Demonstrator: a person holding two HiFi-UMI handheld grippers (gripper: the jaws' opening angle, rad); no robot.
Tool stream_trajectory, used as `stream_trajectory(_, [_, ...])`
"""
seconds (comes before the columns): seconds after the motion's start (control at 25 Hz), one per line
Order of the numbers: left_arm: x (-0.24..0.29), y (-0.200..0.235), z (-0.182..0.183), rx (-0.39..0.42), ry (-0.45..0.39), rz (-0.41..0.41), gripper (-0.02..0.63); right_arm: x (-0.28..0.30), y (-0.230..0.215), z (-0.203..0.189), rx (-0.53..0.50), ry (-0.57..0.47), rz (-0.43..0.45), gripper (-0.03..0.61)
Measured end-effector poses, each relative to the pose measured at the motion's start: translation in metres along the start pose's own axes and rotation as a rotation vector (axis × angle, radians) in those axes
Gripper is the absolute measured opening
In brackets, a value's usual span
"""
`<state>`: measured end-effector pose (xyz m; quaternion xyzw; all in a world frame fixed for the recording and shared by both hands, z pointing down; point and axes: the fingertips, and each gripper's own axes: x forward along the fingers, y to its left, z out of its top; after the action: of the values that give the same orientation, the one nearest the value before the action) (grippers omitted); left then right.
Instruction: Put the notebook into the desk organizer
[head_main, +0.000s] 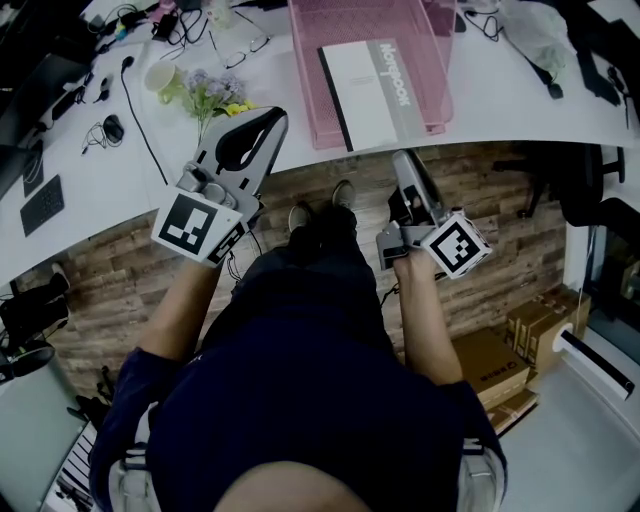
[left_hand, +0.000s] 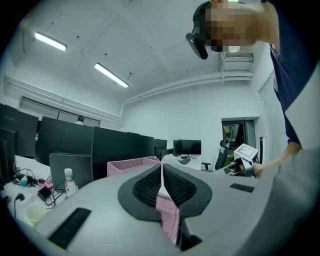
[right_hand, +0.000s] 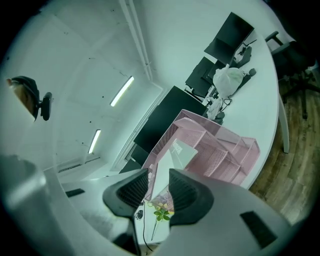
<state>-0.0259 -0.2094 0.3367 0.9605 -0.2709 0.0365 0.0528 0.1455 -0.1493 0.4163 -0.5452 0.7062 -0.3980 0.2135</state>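
Note:
The notebook (head_main: 365, 90), white with a grey band and black spine, lies flat in the pink mesh desk organizer (head_main: 308, 70) on the white desk; it shows again as the notebook (right_hand: 182, 152) inside the organizer (right_hand: 227, 150). My left gripper (head_main: 268, 118) hovers over the desk edge, left of the organizer, shut with nothing between its pads (left_hand: 145, 187). My right gripper (head_main: 402, 160) is below the desk edge, in front of the organizer and apart from it, pointing toward it. It is open (right_hand: 159, 176) with nothing between its jaws.
A small flower bunch (head_main: 215, 95), a cup (head_main: 160, 75), glasses (head_main: 245, 50) and cables lie left of the organizer. A plastic bag (head_main: 540, 35) sits at the right. Cardboard boxes (head_main: 495, 370) stand on the floor. Beside the dark monitors is a bottle (left_hand: 70, 181).

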Motion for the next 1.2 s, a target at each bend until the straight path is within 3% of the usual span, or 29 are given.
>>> stream_trajectory(0.52, [0.001,0.002,0.012,0.011,-0.025,-0.012,0.038,0.001,0.024,0.012,-0.072,-0.024,0.011,0.054])
stream_trajectory(1.2, [0.007,0.013,0.022,0.012,-0.047,0.007,0.038,0.019,0.049,0.03,-0.166,-0.022,0.064,0.011])
